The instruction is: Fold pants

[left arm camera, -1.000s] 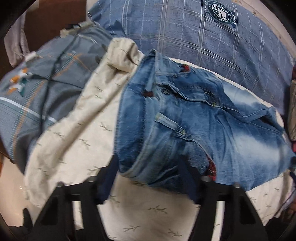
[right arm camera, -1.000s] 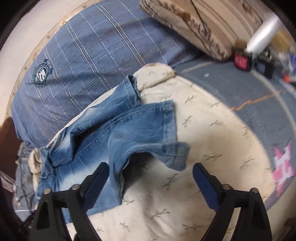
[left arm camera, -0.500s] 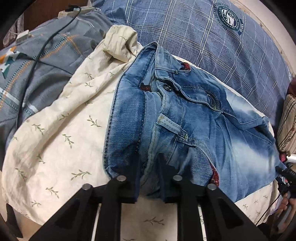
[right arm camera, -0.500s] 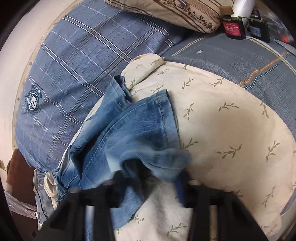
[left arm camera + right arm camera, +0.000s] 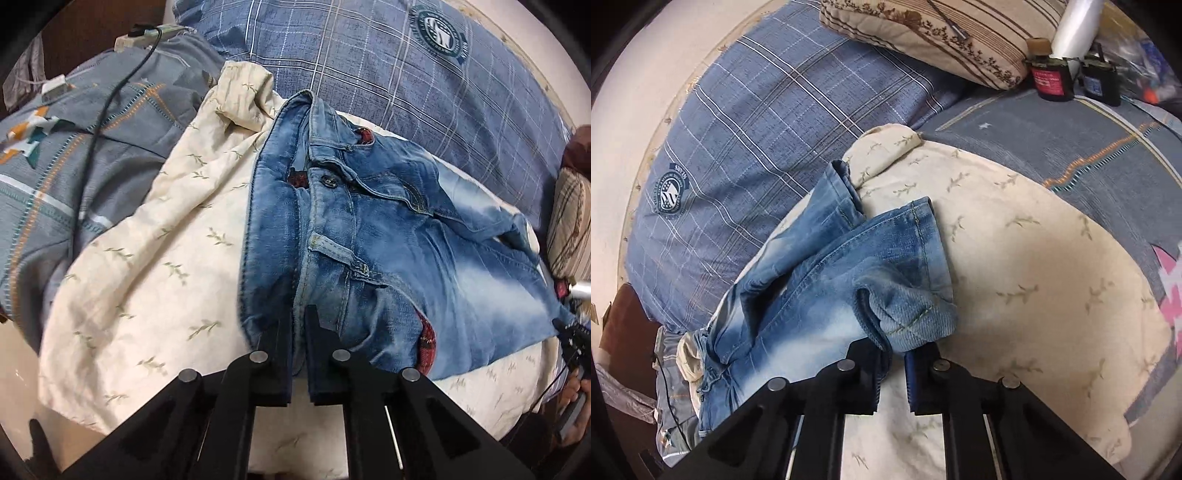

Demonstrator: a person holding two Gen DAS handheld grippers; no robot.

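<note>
Faded blue jeans (image 5: 388,243) lie on a cream leaf-print cloth (image 5: 155,266) on a bed. In the left wrist view my left gripper (image 5: 298,325) is shut on the waistband at the near edge. In the right wrist view the jeans (image 5: 820,280) stretch away to the left, and my right gripper (image 5: 892,350) is shut on the near leg hem (image 5: 916,321), which is curled over and lifted slightly. The far leg hem (image 5: 838,181) lies against a fold of the cream cloth (image 5: 1015,280).
A blue plaid pillow (image 5: 388,66) lies behind the jeans, also in the right wrist view (image 5: 768,110). A grey patterned blanket (image 5: 74,147) with a black cable (image 5: 110,96) is at left. A striped cushion (image 5: 942,33) and small dark bottles (image 5: 1051,77) sit at the far right.
Both grippers went from wide open around the denim to shut on it: the left on the waistband, the right on the near leg hem. Both moved in closer.
</note>
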